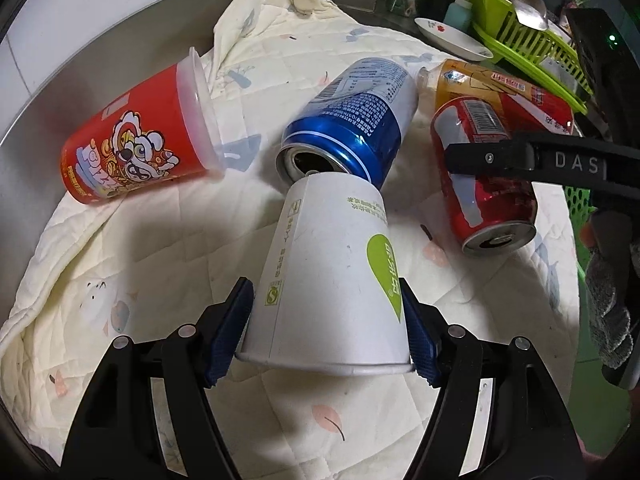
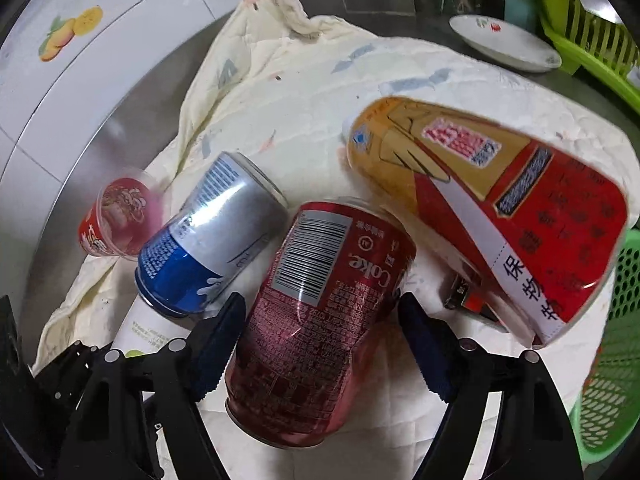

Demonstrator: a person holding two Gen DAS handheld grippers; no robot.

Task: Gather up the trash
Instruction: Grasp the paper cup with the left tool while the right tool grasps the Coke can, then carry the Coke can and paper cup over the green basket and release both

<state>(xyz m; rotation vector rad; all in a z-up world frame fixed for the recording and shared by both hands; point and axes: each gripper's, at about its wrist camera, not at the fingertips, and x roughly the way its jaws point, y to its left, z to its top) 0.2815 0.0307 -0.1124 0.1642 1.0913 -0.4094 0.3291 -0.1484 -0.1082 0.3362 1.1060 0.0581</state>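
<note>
A white paper cup (image 1: pixel 332 272) with a green patch lies rim toward me, and my left gripper (image 1: pixel 325 294) is shut on it, a blue pad against each side. A dented red Coke can (image 2: pixel 316 320) lies on its side between the fingers of my right gripper (image 2: pixel 320 308). The left pad is at the can's edge, while a narrow gap shows at the right pad, so it stands open. In the left wrist view one of the right gripper's fingers (image 1: pixel 488 158) crosses over the red can (image 1: pixel 480 208).
A blue and silver can (image 1: pixel 352 120), a red plastic cup (image 1: pixel 132 140) and a yellow-red labelled bottle (image 2: pixel 500 208) lie on the quilted cloth (image 1: pixel 160 260). A white plate (image 2: pixel 504 42) and green dish rack (image 1: pixel 532 40) stand behind. A green basket (image 2: pixel 612 340) sits right.
</note>
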